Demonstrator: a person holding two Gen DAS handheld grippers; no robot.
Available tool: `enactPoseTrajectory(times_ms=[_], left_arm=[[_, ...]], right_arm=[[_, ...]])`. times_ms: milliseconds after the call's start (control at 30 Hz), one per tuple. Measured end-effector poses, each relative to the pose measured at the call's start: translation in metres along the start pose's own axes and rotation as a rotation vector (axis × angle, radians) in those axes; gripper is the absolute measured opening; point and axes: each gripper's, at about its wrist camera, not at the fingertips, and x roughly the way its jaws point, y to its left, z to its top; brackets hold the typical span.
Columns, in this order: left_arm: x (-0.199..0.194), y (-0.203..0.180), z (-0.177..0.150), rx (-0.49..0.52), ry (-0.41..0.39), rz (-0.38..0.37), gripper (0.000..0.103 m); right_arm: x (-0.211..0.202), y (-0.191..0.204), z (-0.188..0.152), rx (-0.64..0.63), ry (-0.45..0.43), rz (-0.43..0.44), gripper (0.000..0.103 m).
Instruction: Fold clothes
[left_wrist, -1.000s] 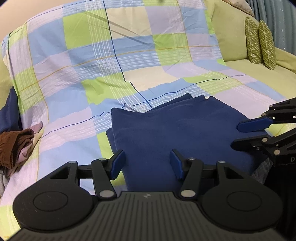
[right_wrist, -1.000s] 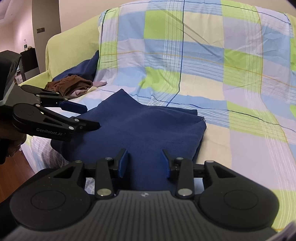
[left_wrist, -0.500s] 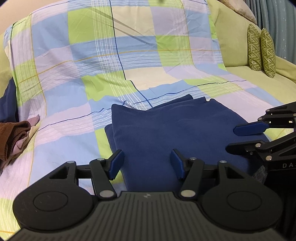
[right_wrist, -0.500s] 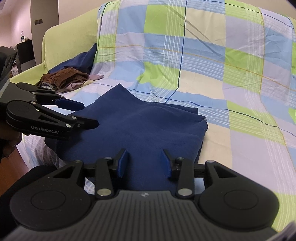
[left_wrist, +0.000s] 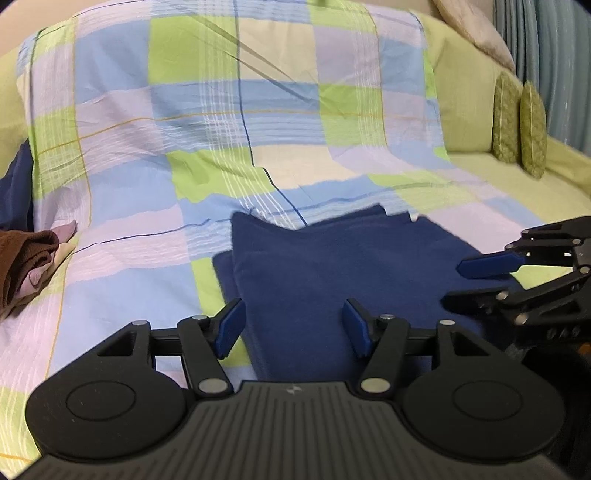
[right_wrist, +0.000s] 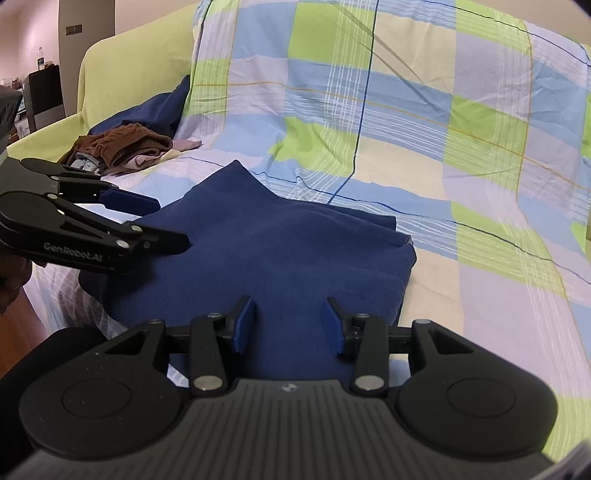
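**Navy garment lies folded between two open sets of jaws**

The navy garment lies flat and layered on the checked sheet over the sofa, straight ahead of both sets of jaws and reaching under them. Its long axis seems to run away from the jaws toward the sofa back, one corner peaking at the far edge.

The left gripper and right gripper both stand with jaws apart, holding nothing.

Risk, as I judge it: pinching only the top layer would drag it off the lower one, which already peeks out left of the left jaws, and undo the stack. A loose clothes pile sits far left.
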Motion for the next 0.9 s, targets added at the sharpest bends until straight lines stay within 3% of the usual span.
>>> enactPoseTrajectory(times_ms=[233,367,533,667,767,800,900], left_arm=[[0.011,0.044,0.028,-0.044,0.021,-0.083,0.061],[0.044,0.060,0.045,-0.085,0.064,-0.196,0.061],[0.096,0.079,0.051,-0.143,0.152,-0.287,0.059],[0.119,0.092,0.048,-0.214,0.166,-0.427,0.040],[0.125,0.094,0.043,-0.232,0.155,-0.465,0.029],[0.121,0.094,0.043,-0.230,0.130,-0.472,0.021],[0.107,0.095,0.041,-0.226,0.055,-0.492,0.010]], right_arm=[[-0.012,-0.045,0.006,0.182,-0.051,0.014,0.042],[-0.003,-0.065,0.001,0.233,-0.053,0.037,0.048],[0.022,-0.086,-0.003,0.312,-0.060,0.110,0.048],[0.041,-0.108,-0.005,0.430,-0.078,0.147,0.049],[0.056,-0.117,-0.005,0.454,-0.067,0.160,0.049],[0.066,-0.121,-0.005,0.461,-0.056,0.169,0.049],[0.066,-0.121,0.001,0.451,-0.075,0.168,0.049]])
